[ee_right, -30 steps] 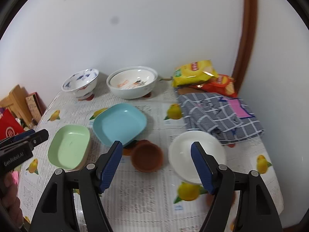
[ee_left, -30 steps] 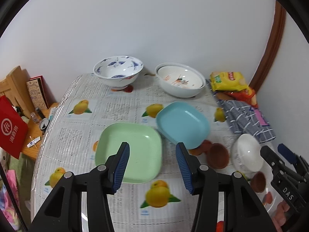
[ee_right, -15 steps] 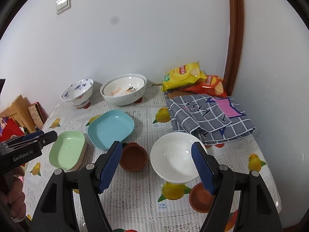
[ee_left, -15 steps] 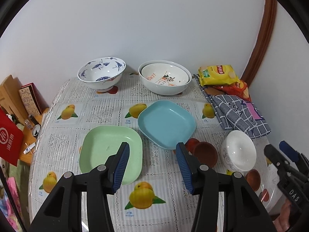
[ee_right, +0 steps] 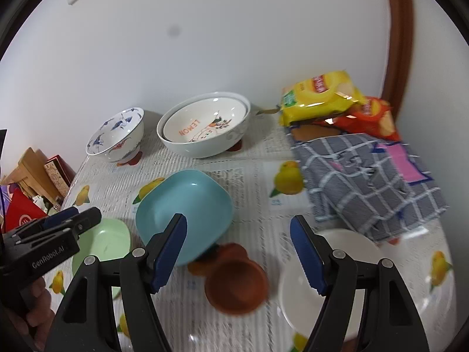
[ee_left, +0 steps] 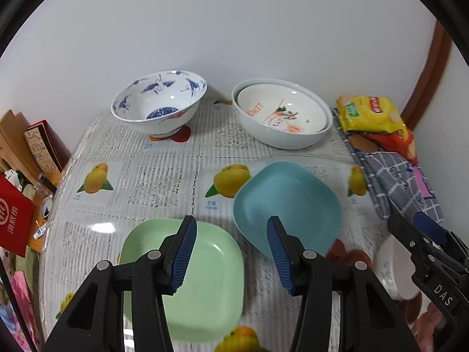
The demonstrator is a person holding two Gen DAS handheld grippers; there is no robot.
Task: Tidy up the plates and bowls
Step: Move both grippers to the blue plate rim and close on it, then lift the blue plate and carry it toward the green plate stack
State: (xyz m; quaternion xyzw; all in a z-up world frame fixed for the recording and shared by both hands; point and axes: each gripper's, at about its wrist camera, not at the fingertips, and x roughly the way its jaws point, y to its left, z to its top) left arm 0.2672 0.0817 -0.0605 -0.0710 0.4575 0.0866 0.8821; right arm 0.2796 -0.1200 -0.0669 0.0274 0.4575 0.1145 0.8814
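Note:
A green square plate lies near the front left, under my open, empty left gripper. A blue square plate sits beside it, tilted on a brown bowl. A white bowl stands to the right, below my open, empty right gripper. A blue-patterned bowl and two nested white bowls stand at the back by the wall. The green plate and blue plate also show in the right wrist view.
A yellow snack bag, a red snack bag and a folded grey checked cloth lie at the back right. The table has a fruit-print cover. Boxes and a red bag stand beyond the left edge.
Both grippers have moved forward and down, closer to the dishes. The dishes have not moved. Both grippers stay open.

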